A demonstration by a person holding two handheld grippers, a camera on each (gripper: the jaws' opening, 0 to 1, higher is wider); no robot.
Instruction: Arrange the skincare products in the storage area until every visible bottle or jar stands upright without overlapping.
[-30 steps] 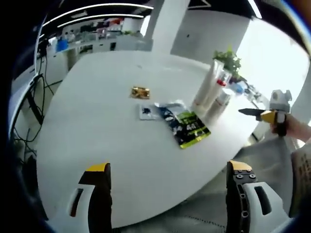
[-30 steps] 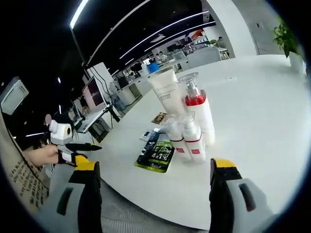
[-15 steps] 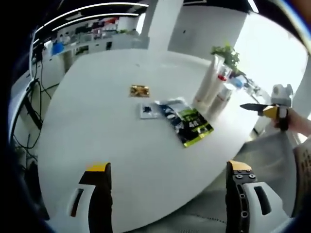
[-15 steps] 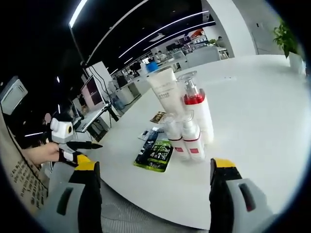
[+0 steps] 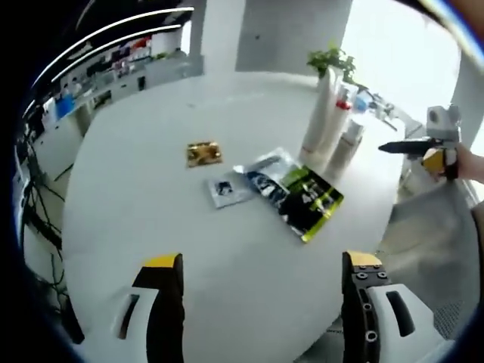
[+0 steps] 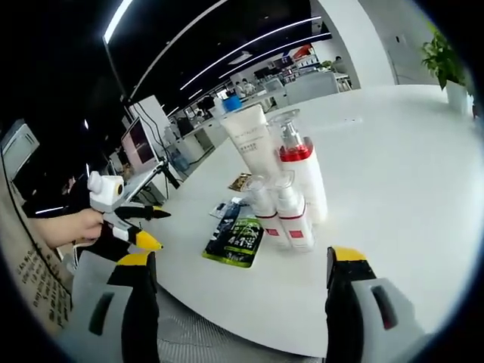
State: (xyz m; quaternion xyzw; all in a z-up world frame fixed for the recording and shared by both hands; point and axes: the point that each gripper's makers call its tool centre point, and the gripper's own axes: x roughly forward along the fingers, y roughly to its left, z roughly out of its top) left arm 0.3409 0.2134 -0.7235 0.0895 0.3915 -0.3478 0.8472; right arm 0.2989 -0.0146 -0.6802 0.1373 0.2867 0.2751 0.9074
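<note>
Fingers of both grippers (image 5: 261, 283) (image 6: 242, 276) spread, empty, upright bottles (image 6: 291, 189) well ahead on table (image 6: 393, 174)

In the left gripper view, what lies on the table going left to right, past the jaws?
Gold sachet → small white sachet → silvery blue sachet → green-and-black sachet → cluster of upright white bottles → right gripper, held off the table's edge.
</note>
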